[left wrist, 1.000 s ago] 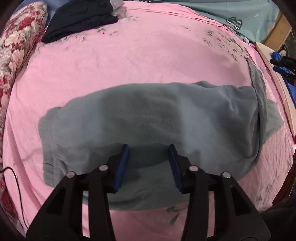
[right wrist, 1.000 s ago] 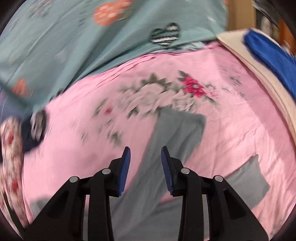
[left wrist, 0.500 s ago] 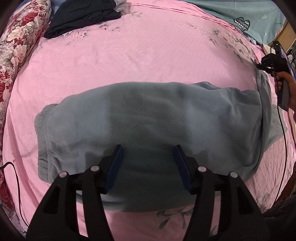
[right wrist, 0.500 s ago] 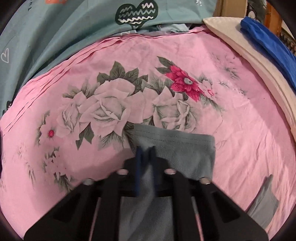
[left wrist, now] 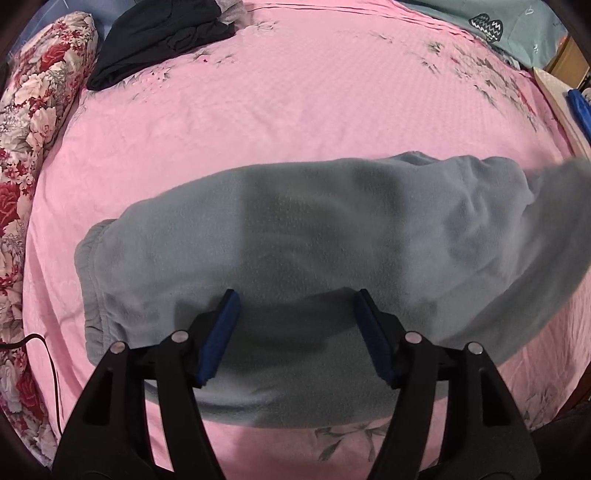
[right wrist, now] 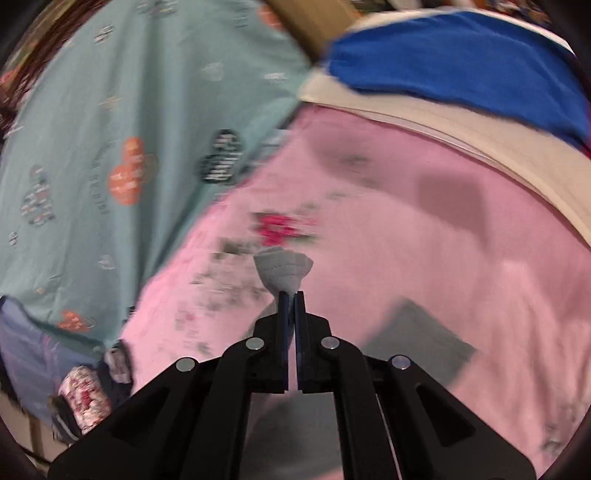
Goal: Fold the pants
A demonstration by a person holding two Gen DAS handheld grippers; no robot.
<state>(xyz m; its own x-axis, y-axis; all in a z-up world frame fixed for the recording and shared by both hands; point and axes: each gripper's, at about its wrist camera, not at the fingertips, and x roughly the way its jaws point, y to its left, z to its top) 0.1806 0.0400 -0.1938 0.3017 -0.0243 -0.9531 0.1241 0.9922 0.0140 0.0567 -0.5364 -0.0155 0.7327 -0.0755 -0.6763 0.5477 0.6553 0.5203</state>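
Note:
Grey fleece pants (left wrist: pixel 295 240) lie across the pink bedsheet (left wrist: pixel 295 92), waistband at the left. My left gripper (left wrist: pixel 295 301) hovers over their near middle; its jaws are opening, and the pads press on nothing. On the right, a pant leg (left wrist: pixel 554 229) is lifted and blurred in motion. In the right wrist view my right gripper (right wrist: pixel 290 293) is shut on the grey leg cuff (right wrist: pixel 282 271), which bunches out beyond the fingertips above the sheet. A second grey piece of the pants (right wrist: pixel 417 339) lies lower right.
A floral bolster (left wrist: pixel 33 129) runs along the left edge. Dark folded clothes (left wrist: pixel 162 33) lie at the far left. A teal patterned quilt (right wrist: pixel 110 147) covers the far end. A cream board (right wrist: pixel 461 129) with blue cloth (right wrist: pixel 461 62) borders the right. A black cable (left wrist: pixel 48 369) trails at the lower left.
My right gripper closed on the leg cuff and carried it up off the sheet with a fast sweep and a roll. My left gripper's jaws spread wider over the pants.

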